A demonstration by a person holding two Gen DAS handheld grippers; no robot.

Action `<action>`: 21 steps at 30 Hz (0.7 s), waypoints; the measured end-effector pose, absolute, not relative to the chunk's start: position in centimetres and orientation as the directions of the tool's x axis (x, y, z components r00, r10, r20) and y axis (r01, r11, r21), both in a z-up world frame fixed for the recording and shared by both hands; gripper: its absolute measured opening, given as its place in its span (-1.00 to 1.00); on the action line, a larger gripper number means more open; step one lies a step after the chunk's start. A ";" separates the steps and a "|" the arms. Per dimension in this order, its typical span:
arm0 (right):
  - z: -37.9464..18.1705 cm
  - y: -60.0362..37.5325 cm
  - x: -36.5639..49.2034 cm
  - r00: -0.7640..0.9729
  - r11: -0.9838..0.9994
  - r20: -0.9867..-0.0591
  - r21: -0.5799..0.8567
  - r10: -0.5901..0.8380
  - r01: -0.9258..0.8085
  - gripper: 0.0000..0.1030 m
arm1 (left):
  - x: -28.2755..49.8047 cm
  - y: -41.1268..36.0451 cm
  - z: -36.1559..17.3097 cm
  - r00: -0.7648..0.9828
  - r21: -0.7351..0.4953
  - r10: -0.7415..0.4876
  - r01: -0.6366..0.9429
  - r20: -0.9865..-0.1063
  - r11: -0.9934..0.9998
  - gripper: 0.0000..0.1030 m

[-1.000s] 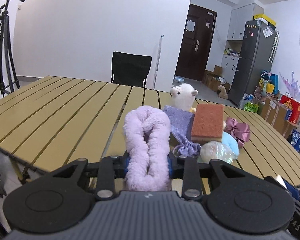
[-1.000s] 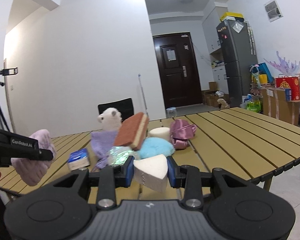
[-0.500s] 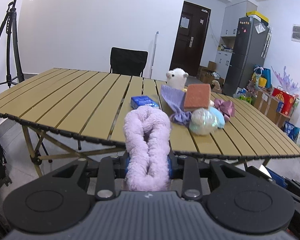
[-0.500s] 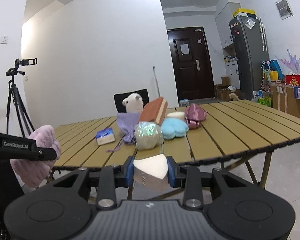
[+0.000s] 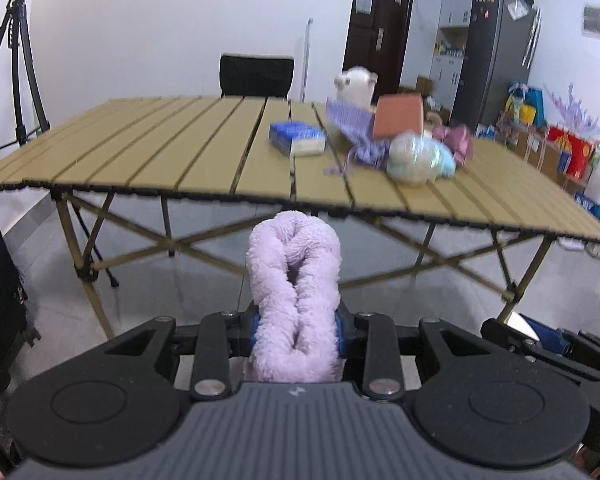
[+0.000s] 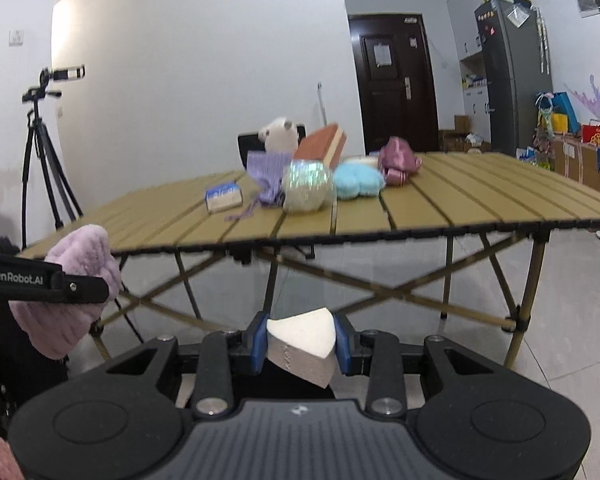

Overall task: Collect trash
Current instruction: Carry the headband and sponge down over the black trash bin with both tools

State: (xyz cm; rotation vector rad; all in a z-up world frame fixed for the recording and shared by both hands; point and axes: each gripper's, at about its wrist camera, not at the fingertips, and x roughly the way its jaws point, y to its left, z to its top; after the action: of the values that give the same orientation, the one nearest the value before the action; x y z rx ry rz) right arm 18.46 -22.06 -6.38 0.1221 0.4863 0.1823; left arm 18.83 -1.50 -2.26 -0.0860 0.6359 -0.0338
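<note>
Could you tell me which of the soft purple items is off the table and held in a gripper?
It is the fluffy lilac towel, clamped by the left gripper below the table's edge. The knitted purple cloth and shiny pink bow lie on the table.

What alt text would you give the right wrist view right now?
The right tool is shut on a white wedge-shaped sponge, held off the near edge of a slatted table. A pile of soft items sits on the table, and the left tool, at left, grips a fluffy lilac cloth.
</note>
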 end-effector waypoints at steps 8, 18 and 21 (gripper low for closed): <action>-9.7 -21.7 18.7 0.798 0.981 -0.571 0.141 0.192 -0.135 -0.36 | 19.2 -0.8 -6.3 0.725 -0.065 -0.044 -0.001 -0.687 0.998 -0.37; -13.5 -21.2 19.9 0.701 0.986 -0.693 0.125 0.169 -0.114 -0.36 | 21.0 0.8 -10.7 0.607 -0.055 -0.018 -0.043 -0.795 0.998 -0.37; -14.2 -21.2 20.5 0.683 0.987 -0.712 0.124 0.163 -0.106 -0.36 | 21.6 1.2 -11.8 0.573 -0.053 -0.012 -0.055 -0.820 0.997 -0.37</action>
State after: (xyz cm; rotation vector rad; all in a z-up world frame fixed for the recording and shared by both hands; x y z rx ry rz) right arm 20.45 -21.20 -14.24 0.0751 0.8051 0.1513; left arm 21.65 1.15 -11.76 -0.0754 0.9608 0.0248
